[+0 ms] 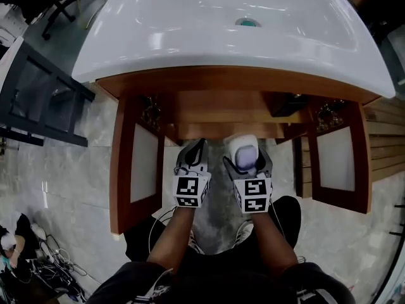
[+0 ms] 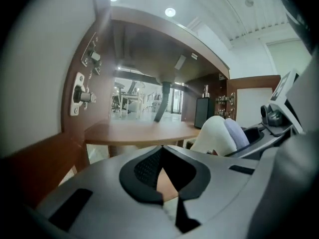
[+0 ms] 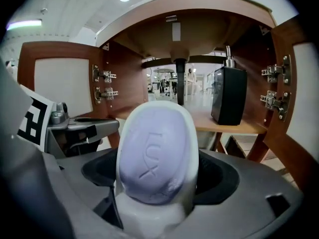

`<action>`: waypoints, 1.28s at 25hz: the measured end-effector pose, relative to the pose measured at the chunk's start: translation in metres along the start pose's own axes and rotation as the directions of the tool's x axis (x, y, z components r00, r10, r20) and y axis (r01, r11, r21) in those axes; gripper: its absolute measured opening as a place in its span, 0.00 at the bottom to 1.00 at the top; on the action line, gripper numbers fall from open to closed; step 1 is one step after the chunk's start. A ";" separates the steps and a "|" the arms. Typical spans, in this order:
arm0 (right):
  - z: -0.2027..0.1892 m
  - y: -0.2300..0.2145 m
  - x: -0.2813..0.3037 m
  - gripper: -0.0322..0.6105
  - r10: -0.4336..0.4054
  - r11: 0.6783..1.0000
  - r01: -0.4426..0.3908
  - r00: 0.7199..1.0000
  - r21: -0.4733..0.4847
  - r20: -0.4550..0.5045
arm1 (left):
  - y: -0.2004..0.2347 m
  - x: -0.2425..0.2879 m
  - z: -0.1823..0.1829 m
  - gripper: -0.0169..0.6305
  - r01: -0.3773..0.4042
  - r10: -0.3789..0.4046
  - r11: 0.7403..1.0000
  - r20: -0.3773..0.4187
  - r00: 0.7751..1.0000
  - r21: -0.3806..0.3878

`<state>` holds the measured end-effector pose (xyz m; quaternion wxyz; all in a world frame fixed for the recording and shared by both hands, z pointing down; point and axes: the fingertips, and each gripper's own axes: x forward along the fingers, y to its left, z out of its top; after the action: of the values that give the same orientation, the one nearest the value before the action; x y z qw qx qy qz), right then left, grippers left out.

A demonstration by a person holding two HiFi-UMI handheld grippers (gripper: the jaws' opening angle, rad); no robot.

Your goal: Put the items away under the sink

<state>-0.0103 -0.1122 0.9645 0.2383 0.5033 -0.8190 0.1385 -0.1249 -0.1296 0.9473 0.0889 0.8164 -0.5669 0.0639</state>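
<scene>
A purple soap bar [image 3: 153, 156] lies in a white soap dish [image 3: 194, 148], and my right gripper [image 3: 157, 183] is shut on the dish. In the head view, the soap dish [image 1: 243, 152] hangs just in front of the open wooden cabinet under the white sink [image 1: 240, 37]. My left gripper [image 1: 200, 145] is beside it on the left, shut, with nothing in it [image 2: 162, 147]. A black soap dispenser [image 3: 228, 94] stands on the cabinet shelf [image 3: 234, 126] at the right, also visible in the head view as the dispenser [image 1: 288, 103].
Both cabinet doors stand open, the left door [image 1: 142, 163] and the right door [image 1: 335, 160]. A drain pipe [image 3: 180, 83] comes down at the cabinet's middle back. A black frame [image 1: 38, 100] and cables [image 1: 44, 265] are on the floor at the left.
</scene>
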 end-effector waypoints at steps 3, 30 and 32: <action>-0.010 0.004 0.007 0.76 -0.014 0.999 0.015 1.000 -0.032 0.013 | 0.004 0.000 -0.014 0.02 0.003 -0.003 1.000 0.018 1.000 0.001; 0.104 -0.033 0.103 0.76 -0.055 0.998 0.059 0.993 0.036 -0.107 | 0.034 0.035 0.063 0.02 -0.050 0.048 0.998 0.065 0.997 0.029; 0.106 -0.036 0.111 0.76 -0.046 0.998 0.052 0.989 0.039 -0.138 | 0.036 0.038 0.073 0.02 -0.061 0.058 0.997 0.080 0.995 0.039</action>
<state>-0.0473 -0.2623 0.9329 0.2866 0.5174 -0.7849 0.1844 -0.1456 -0.1924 0.8867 0.0477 0.8028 -0.5926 0.0460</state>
